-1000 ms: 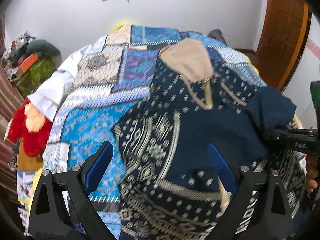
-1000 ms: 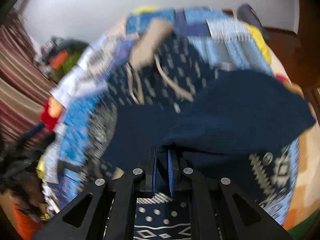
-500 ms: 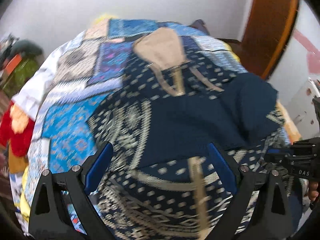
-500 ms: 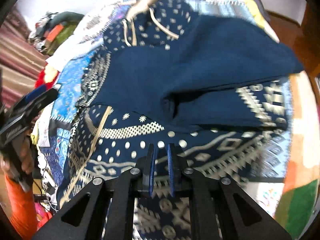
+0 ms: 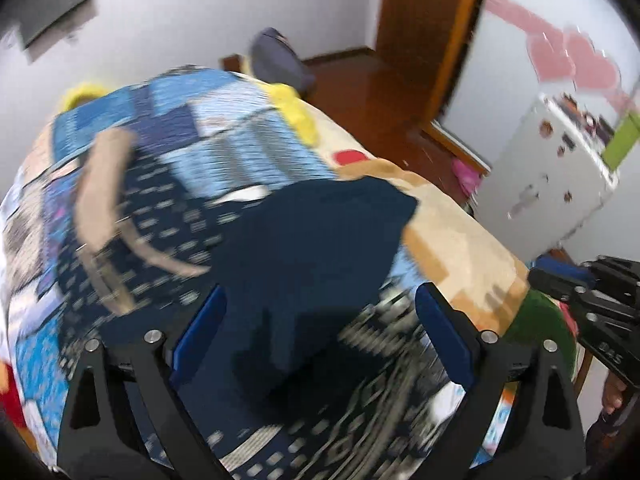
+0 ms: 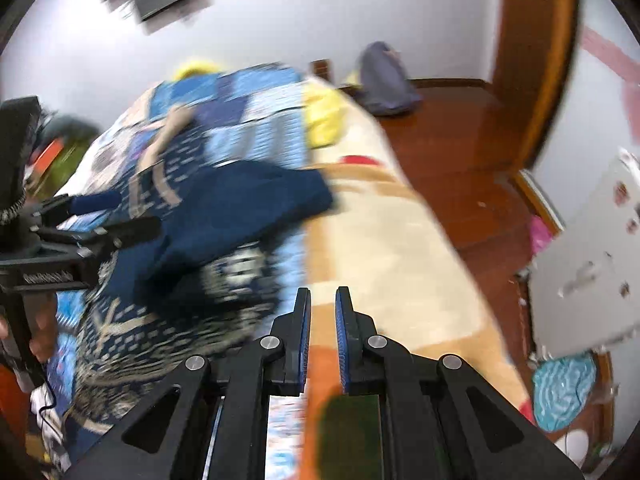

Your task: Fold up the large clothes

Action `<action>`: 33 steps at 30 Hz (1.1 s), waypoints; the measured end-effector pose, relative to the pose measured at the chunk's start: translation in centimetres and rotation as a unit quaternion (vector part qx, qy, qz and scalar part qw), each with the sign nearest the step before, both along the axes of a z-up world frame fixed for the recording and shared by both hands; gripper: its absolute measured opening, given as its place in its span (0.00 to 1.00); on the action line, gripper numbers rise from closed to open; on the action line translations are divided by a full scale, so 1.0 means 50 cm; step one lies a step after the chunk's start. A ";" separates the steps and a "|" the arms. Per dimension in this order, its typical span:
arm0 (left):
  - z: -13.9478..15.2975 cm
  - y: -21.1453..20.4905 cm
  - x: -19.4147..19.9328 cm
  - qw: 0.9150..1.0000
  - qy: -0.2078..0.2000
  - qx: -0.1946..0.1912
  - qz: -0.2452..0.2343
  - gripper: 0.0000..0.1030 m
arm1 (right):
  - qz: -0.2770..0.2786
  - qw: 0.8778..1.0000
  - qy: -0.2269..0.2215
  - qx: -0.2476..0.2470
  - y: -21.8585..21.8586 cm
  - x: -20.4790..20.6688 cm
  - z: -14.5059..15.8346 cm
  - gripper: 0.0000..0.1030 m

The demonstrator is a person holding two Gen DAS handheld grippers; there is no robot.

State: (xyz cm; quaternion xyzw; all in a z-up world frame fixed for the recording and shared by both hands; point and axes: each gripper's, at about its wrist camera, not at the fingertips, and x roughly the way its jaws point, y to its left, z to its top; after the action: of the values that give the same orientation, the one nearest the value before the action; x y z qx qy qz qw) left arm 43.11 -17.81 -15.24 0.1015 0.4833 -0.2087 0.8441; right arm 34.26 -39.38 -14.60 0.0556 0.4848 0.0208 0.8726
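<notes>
Lying partly folded on the bed [image 5: 460, 236], the hoodie [image 5: 312, 240] waits beneath the wide-open left gripper [image 5: 320, 340]; the right gripper [image 6: 322, 332], nearly closed and empty, should probably grab the near hem squarely.

Patchwork bedspread [image 5: 240, 128], white fridge [image 5: 548, 184], wooden door [image 6: 532, 52]

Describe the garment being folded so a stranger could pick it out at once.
Start at the bed with the blue patchwork cover. On its near half lies the hoodie: navy with cream patterning and a tan hood, unlike the paler quilt beneath.
</notes>
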 end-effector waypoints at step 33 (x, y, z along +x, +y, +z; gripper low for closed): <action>0.175 0.426 0.009 0.973 -0.154 -0.035 0.171 0.08 | 0.084 0.996 -0.019 -0.010 0.192 0.134 0.004 0.08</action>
State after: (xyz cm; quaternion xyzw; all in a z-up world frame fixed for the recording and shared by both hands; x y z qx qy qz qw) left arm 43.58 3.48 -6.48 0.0187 0.3496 -0.0602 0.9348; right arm 40.95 -29.79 -14.39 0.0054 0.4709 0.0903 0.8776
